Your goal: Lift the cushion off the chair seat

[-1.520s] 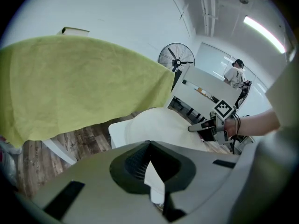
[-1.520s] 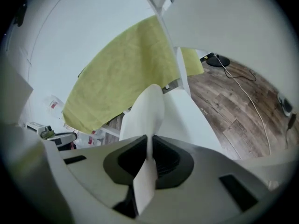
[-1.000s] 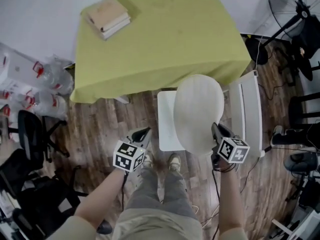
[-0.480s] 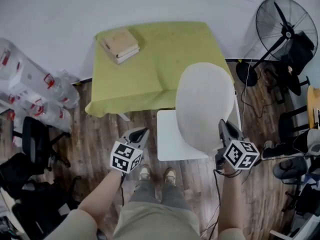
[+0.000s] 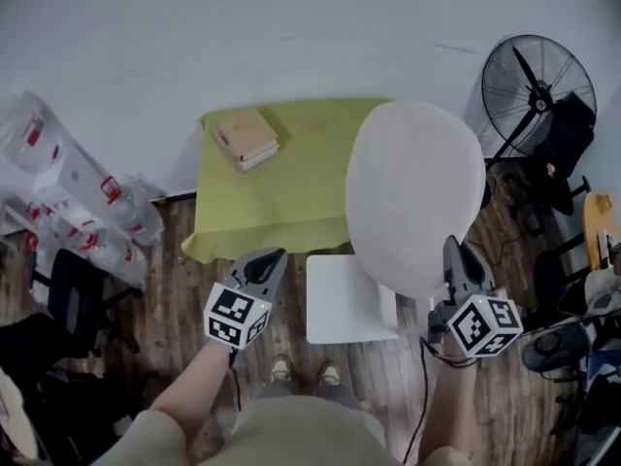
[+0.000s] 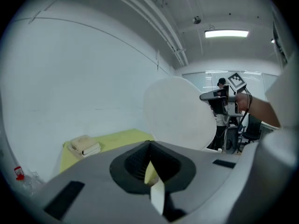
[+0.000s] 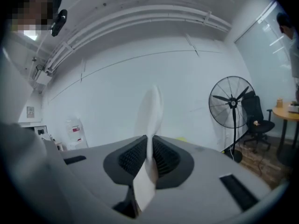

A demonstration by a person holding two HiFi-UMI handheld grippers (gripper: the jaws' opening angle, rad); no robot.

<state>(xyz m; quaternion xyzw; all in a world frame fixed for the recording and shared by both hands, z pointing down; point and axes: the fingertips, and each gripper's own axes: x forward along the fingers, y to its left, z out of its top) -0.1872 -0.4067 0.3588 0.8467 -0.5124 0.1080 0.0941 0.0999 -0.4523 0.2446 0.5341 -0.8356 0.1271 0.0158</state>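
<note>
The round white cushion [image 5: 415, 197] hangs in the air, tilted on edge, above and apart from the white square chair seat [image 5: 344, 299]. My right gripper [image 5: 456, 252] is shut on the cushion's near rim. In the right gripper view the cushion [image 7: 153, 107] stands edge-on, pinched between the jaws of the gripper [image 7: 149, 141]. My left gripper [image 5: 272, 258] floats left of the chair, shut and holding nothing. From the left gripper view, its jaws [image 6: 150, 146] meet, and the cushion [image 6: 177, 113] shows ahead with the right gripper [image 6: 219, 97] on it.
A yellow-green table [image 5: 281, 183] stands behind the chair against the white wall, with stacked books [image 5: 245, 139] on it. A standing fan [image 5: 529, 81] and dark chairs are at the right. Plastic bags [image 5: 68, 192] and a black chair [image 5: 73, 294] crowd the left.
Both grippers have risen. The cushion has gone up with the right gripper, off the chair seat, which now shows bare. The left gripper stayed shut and empty.
</note>
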